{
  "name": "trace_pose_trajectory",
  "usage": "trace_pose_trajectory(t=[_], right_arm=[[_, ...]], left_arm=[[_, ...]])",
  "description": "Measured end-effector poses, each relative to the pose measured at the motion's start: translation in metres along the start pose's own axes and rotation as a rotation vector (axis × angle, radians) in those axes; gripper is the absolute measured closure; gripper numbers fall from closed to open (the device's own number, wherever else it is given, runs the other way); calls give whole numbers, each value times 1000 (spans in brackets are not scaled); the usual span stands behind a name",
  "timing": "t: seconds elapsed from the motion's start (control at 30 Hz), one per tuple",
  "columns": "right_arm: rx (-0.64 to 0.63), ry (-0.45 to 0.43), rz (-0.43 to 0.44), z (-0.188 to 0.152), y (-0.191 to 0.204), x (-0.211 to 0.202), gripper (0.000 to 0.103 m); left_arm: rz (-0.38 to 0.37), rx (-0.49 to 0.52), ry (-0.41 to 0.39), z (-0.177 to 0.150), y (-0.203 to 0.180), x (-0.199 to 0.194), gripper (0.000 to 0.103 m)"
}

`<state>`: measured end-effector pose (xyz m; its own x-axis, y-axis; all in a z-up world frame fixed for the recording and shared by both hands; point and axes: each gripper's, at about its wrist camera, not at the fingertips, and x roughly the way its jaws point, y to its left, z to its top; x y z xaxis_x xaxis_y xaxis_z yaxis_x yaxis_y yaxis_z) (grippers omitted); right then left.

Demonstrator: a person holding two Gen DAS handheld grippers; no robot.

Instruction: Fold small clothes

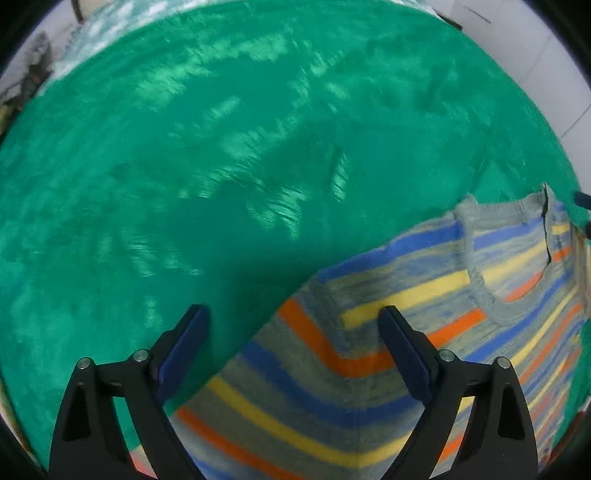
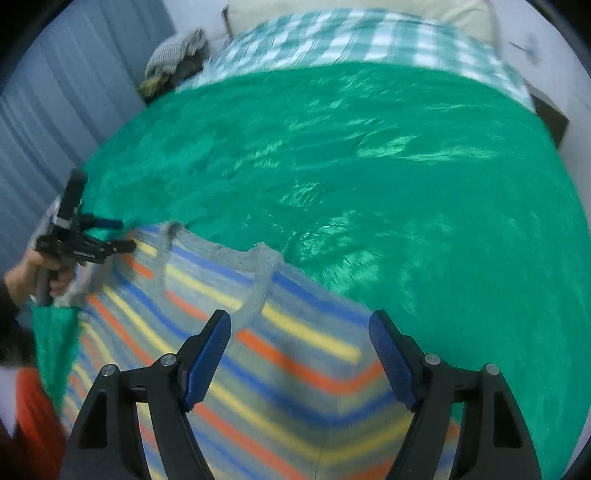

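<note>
A small knitted sweater (image 1: 369, 373) with grey, blue, yellow and orange stripes lies flat on a green fleece blanket (image 1: 221, 166). Its grey neckline (image 1: 480, 288) faces the far side. My left gripper (image 1: 293, 314) hovers over the sweater's left edge, open, with one finger over the blanket and one over the knit. The right wrist view shows the same sweater (image 2: 280, 362) below my right gripper (image 2: 301, 317), which is open and empty above its right part. A hand (image 2: 33, 269) holds the left gripper (image 2: 123, 234) at the sweater's far left corner.
The blanket (image 2: 406, 184) covers a bed. Green-and-white checked bedding (image 2: 332, 37) and a cream pillow (image 2: 369, 11) lie at its far end. A heap of clothes (image 2: 173, 51) sits beside a blue-grey curtain (image 2: 55, 110). A dark piece of furniture (image 2: 550, 114) stands at the right.
</note>
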<state>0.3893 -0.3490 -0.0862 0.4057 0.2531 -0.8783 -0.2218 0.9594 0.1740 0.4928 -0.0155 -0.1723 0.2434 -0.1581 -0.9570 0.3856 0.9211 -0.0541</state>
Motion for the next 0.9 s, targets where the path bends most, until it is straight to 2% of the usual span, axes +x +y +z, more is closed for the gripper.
trace_pose_trajectory(t=[0.07,0.1,0.13,0.17,0.23,0.27,0.3,0.33,0.4,0.47,0.5,0.53,0.6,0.63,0.7,0.77,0.87,0.9], right_arm=[[-13,28,-11,5,4,25,27],[-6,52,1,5,4,40,48],[6,85,14,4,5,53,74],[-5,105,-33,3,7,59,101],[-30,44,-125,2,14,47,102],[-37,7,-168,2,16,38,102],[-39,-29,-219,3,17,31,102],[-40,-29,-253,2,16,33,102],[-35,32,-281,-3,14,51,101],[-48,45,-287,-7,18,60,99],[-44,32,-284,-7,19,58,87],[-26,25,-262,-7,18,53,80],[13,20,-234,-10,12,38,34],[24,12,-227,-11,13,33,30],[48,-35,-214,-24,10,-1,29],[69,-46,-206,-41,10,-26,29],[53,-53,-211,-86,24,-72,29],[41,-52,-211,-105,32,-87,28]], left_arm=[[-4,63,-55,-5,-12,-5,74],[9,97,-54,-6,-19,-6,98],[78,148,-95,-8,-31,-13,99],[125,182,-133,-7,-38,-17,99],[194,197,-214,-6,-40,-26,99],[209,162,-234,-2,-35,-24,99],[203,143,-229,0,-33,-19,99],[193,116,-213,0,-30,-11,99],[219,110,-223,-5,-33,0,97],[237,98,-245,-13,-37,-4,91],[226,85,-242,-17,-36,-8,75],[228,67,-236,-16,-36,-12,48],[262,28,-270,-29,-29,-35,29],[259,8,-302,-33,-23,-51,25],[202,-39,-340,-56,-15,-80,22],[131,-105,-364,-96,-8,-109,17],[64,-140,-372,-163,-12,-137,12],[58,-141,-368,-173,-14,-140,12]])
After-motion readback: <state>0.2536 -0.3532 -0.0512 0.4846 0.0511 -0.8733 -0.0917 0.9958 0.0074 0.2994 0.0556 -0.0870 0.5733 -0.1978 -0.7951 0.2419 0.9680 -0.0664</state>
